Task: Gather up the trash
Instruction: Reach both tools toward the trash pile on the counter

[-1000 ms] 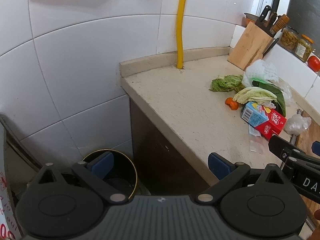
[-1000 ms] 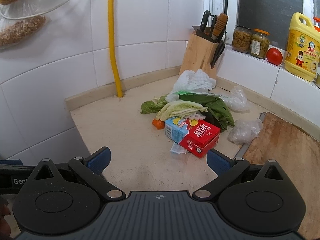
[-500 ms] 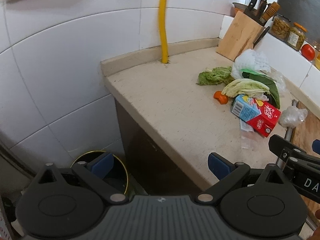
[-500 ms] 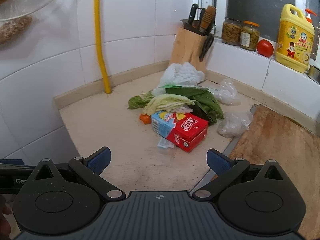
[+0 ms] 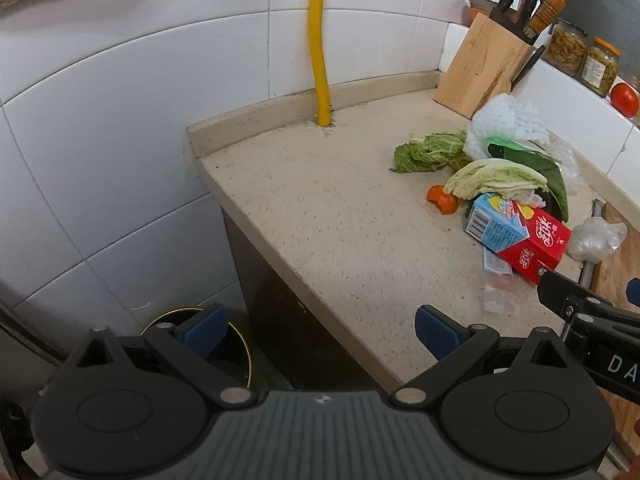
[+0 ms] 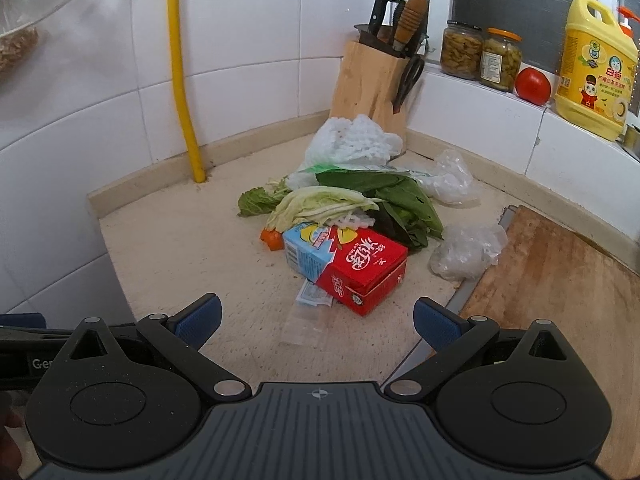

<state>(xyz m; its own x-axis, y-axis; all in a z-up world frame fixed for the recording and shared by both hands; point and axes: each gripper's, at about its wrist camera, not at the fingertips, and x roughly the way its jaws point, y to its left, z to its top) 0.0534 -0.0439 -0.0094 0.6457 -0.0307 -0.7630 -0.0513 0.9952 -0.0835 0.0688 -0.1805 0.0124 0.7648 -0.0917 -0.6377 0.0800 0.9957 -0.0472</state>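
A heap of trash lies on the beige counter [image 6: 192, 248]: a red and blue drink carton [image 6: 348, 268], cabbage leaves [image 6: 320, 204], dark green leaves [image 6: 400, 200], an orange scrap [image 6: 271, 238], white foam netting [image 6: 352, 140], crumpled clear plastic [image 6: 468, 256] and a flat wrapper [image 6: 308, 316]. My right gripper [image 6: 316, 320] hovers open just in front of the carton, empty. In the left wrist view the same carton [image 5: 516, 236] sits to the right. My left gripper [image 5: 320, 328] is open and empty over the counter's left edge, above a black bin [image 5: 240, 352] on the floor.
A wooden knife block [image 6: 372, 76] stands in the back corner. Jars [image 6: 480, 54], a tomato [image 6: 532, 86] and a yellow detergent bottle [image 6: 596, 64] line the sill. A wooden cutting board [image 6: 560, 288] lies at right. A yellow pipe [image 6: 180, 80] runs down the tiled wall.
Both grippers have drifted right and closer to the counter; the trash heap looms larger in the right wrist view. The bin has slipped lower behind the left gripper. Both stay open.
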